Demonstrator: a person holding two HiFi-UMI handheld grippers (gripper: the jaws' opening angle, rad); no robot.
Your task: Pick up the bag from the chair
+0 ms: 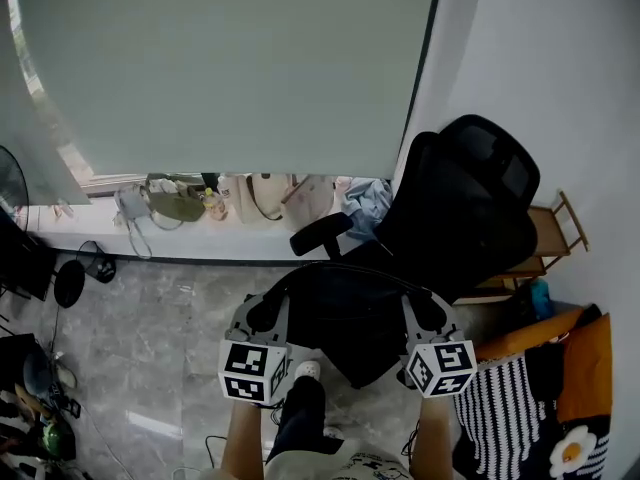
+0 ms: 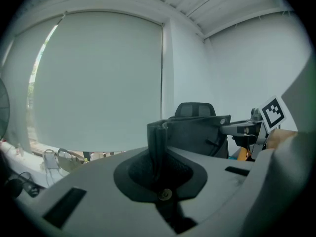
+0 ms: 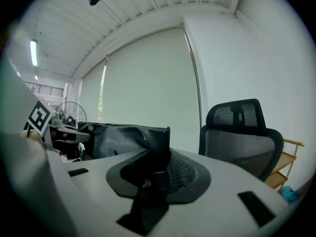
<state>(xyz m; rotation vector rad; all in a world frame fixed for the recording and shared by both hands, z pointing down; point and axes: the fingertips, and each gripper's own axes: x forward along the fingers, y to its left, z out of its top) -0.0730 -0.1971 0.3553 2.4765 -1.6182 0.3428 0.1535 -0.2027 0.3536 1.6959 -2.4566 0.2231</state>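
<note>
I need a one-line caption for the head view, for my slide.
Left tool and right tool each grip one side of the black bag, close to the black office chair.

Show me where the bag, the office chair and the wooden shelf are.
bag [image 1: 340,318]: head view, middle of its black fabric.
office chair [image 1: 470,213]: head view, its backrest.
wooden shelf [image 1: 552,233]: head view, its upper board.

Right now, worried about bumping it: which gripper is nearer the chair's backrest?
Right. The right gripper clamps the bag close to the backrest; the left gripper clamps its far edge.
</note>
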